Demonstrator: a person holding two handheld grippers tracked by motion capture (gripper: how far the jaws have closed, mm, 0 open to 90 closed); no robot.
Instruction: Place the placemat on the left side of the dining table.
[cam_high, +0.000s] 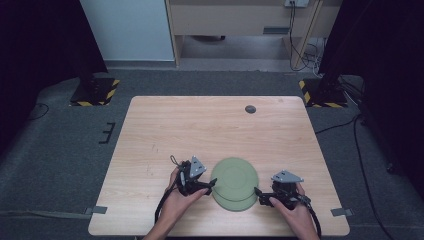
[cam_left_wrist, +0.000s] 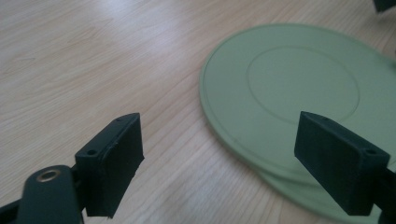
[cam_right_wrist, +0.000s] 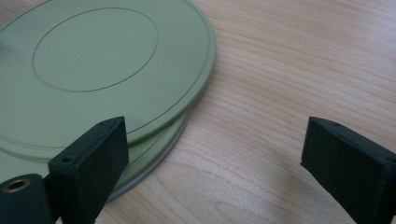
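Two flat green plates lie stacked and slightly offset near the front of the wooden table (cam_high: 200, 130). The upper plate (cam_high: 235, 176) (cam_left_wrist: 299, 79) (cam_right_wrist: 102, 56) has a raised ring on its face. A crescent of the lower plate (cam_high: 235, 206) (cam_left_wrist: 303, 198) (cam_right_wrist: 161, 148) shows from under it. My left gripper (cam_high: 212, 185) (cam_left_wrist: 224, 140) stands open at the stack's left edge, one jaw over the rim and the other over bare wood. My right gripper (cam_high: 259, 196) (cam_right_wrist: 217, 140) is open at the stack's right edge, with nothing pressed between its pads.
A dark round grommet (cam_high: 250, 109) sits in the tabletop at the back. Grey tape tabs (cam_high: 99, 210) mark the front corners. Black stands with striped bases (cam_high: 95, 90) flank the table on the grey floor.
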